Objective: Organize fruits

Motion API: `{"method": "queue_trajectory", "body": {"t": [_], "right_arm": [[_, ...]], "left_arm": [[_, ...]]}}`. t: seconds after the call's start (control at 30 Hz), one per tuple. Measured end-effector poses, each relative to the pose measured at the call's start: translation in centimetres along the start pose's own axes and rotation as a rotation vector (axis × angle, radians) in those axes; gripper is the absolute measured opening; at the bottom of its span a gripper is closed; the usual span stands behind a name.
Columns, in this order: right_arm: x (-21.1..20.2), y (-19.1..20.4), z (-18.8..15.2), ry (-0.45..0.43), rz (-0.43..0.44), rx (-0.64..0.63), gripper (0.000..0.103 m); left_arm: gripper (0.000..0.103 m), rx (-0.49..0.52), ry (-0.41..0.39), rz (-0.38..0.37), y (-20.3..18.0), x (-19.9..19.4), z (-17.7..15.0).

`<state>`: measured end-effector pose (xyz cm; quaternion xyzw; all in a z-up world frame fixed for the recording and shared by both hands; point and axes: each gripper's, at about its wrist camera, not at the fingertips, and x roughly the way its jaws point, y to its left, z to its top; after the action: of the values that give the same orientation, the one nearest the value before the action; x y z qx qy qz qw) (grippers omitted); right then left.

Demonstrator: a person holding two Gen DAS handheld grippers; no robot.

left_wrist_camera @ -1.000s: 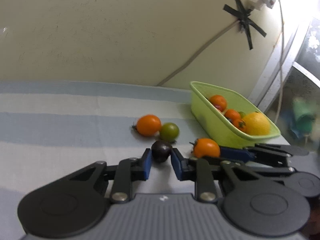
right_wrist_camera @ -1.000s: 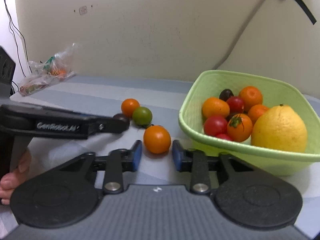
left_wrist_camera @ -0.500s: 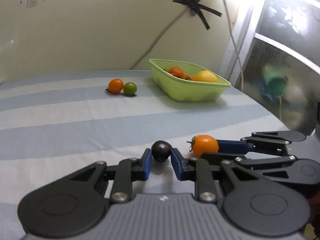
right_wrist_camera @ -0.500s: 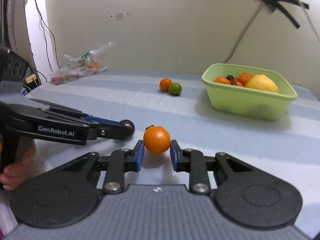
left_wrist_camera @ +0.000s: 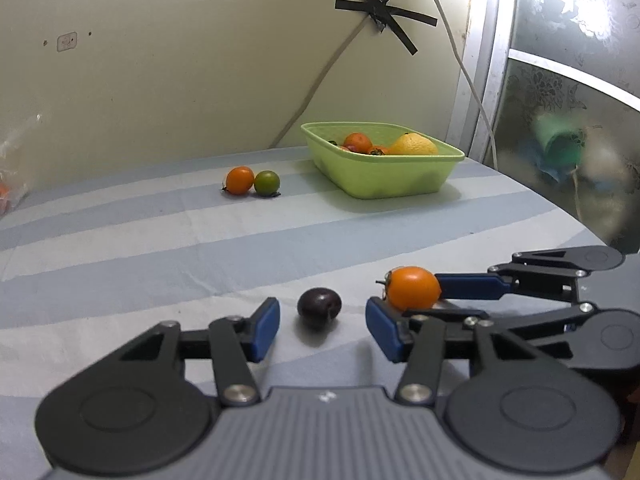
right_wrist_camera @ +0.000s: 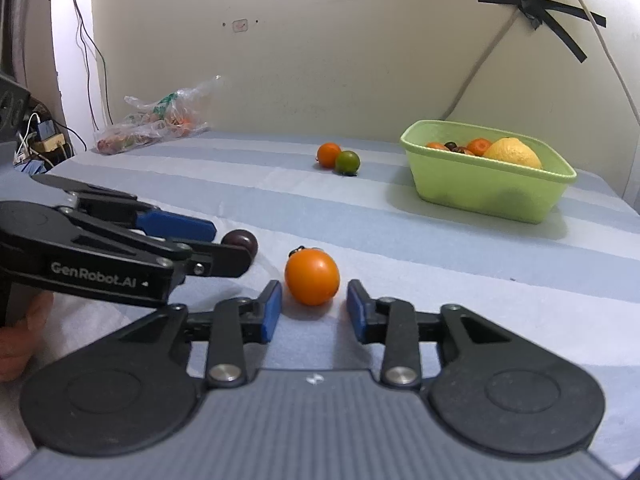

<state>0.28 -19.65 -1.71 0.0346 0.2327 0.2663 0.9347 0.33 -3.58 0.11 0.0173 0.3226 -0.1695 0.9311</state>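
Striped blue-and-white cloth (left_wrist_camera: 160, 248) covers the table in front of a cream wall, and the lime-green tub (left_wrist_camera: 400, 178) at its far end serves as the landmark for everything else.

Well short of that tub, on the near side of the cloth, lie the two fruits in play. A dark purple tomato (left_wrist_camera: 319, 307) rests on the fabric between the blue pads of the left gripper (left_wrist_camera: 322, 322), whose jaws stand wide, clear of the skin on both sides. Just to its right, an orange tomato (right_wrist_camera: 312, 277) sits between the pads of the right gripper (right_wrist_camera: 314, 310), which is spread more narrowly but also shows a gap on each side, so neither tool bears any load. Both fruits lying on the cloth with tongs parted around them suggests they have been set down as a group apart from the tub, perhaps sorted away from its contents, though a fresh grasp is equally possible.

Nearer the tub, just to its left, a second orange tomato (left_wrist_camera: 239, 179) touches a green tomato (left_wrist_camera: 267, 183), paired as though awaiting their turn. Inside the tub a yellow citrus (right_wrist_camera: 512, 153) lies among small red and orange tomatoes. Far left of the tub, against the wall, a crumpled plastic bag (right_wrist_camera: 154, 124) holds more produce.
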Motion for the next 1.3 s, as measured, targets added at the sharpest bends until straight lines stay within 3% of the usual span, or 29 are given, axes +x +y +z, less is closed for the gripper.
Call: {"method": "queue_trajectory", "body": {"t": [0.17,0.23,0.3,0.4,0.63,0.73,0.87,1.1,1.17,1.23,1.3], "right_arm": [[0.3,0.0,0.2,0.004,0.002,-0.012,0.040],[0.4,0.1,0.3,0.005,0.006,-0.017,0.039],[0.3,0.0,0.3,0.004,0.008,-0.024,0.032],[0.0,-0.8,0.8,-0.025,0.009,-0.005,0.032],[0.0,-6.3,5.7,-0.174,-0.123,0.032,0.032],[1.0,-9.6,7.6,-0.218,-0.181,0.073,0.032],[3.6,-13.7,9.1,-0.203,-0.219,0.123,0.032],[5.9,-17.1,8.9,-0.184,-0.217,0.223,0.033],[5.9,-17.2,8.7,-0.188,-0.215,0.218,0.036],[5.9,-17.2,8.9,-0.208,-0.235,0.203,0.060],[5.8,-17.1,8.8,-0.223,-0.246,0.192,0.060]], "left_arm": [[0.044,-0.015,0.025,-0.005,0.3,1.2,0.1],[0.025,0.019,0.015,0.012,-0.2,1.3,0.0],[0.026,0.016,0.019,-0.007,-0.1,1.4,0.3],[0.026,-0.034,0.001,-0.056,0.4,1.7,2.0],[0.026,-0.058,-0.065,-0.144,-0.3,5.6,10.8],[0.026,-0.117,-0.036,-0.186,-0.4,9.4,14.1],[0.026,-0.198,0.019,-0.221,-0.4,14.3,16.8],[0.028,-0.211,0.072,-0.224,-1.3,19.4,18.0],[0.033,-0.211,0.079,-0.218,-1.6,20.1,17.9],[0.037,-0.215,0.080,-0.217,-1.5,20.5,17.8],[0.037,-0.221,0.080,-0.224,-1.3,20.3,17.7]]}}
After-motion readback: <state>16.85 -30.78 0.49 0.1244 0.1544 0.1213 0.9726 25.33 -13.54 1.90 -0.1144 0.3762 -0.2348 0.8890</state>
